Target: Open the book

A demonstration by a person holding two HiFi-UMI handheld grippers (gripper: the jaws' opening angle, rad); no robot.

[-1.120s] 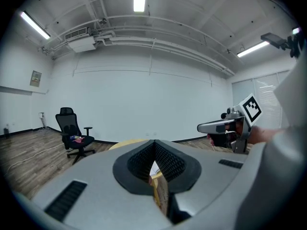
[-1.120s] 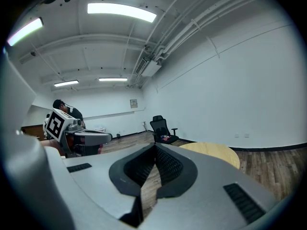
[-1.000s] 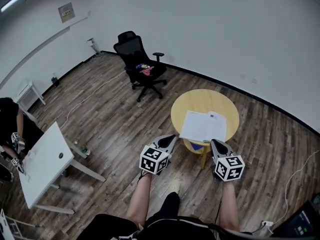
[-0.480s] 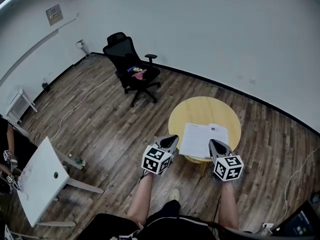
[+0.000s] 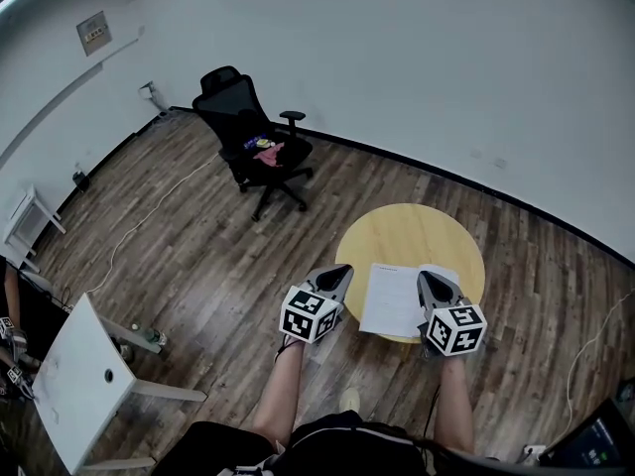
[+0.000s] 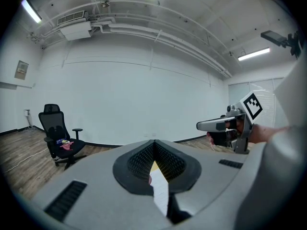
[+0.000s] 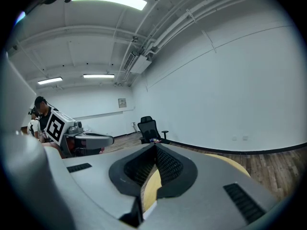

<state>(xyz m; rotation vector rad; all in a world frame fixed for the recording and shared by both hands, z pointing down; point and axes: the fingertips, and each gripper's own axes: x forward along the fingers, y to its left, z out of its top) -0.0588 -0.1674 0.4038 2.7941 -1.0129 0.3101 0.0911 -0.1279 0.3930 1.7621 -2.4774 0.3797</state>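
I saw the book (image 5: 395, 300) lying flat on the near part of the round yellow table (image 5: 412, 221), with its white face up and its near edge close to the rim of the table. From the head view I could not tell whether it was closed or already opened, because the surface was only a pale sheet with small print. The left gripper (image 5: 339, 270) was held to the left of the book, beside the table edge and over the wooden floor (image 5: 198, 256). In its own view the two jaws were pressed together at the tips and nothing was between them. Only a strip of the white page and a little of the yellow table top showed through the narrow slot under the tips. The right gripper (image 5: 428, 278) was on the other side, and in the head view its tip overlapped the right edge of the book. I could not tell if it touched the page. Its jaws were also pressed together and empty, with the yellow table visible behind them. Both grippers pointed forward and a little downward, side by side, with the book between them. Further away, a black office chair (image 5: 248, 132) stood near the white wall (image 5: 397, 58) with some coloured things on its seat. A white table (image 5: 74, 395) was at the lower left, well apart from the yellow one, and a person (image 5: 10, 315) was partly visible beside it.
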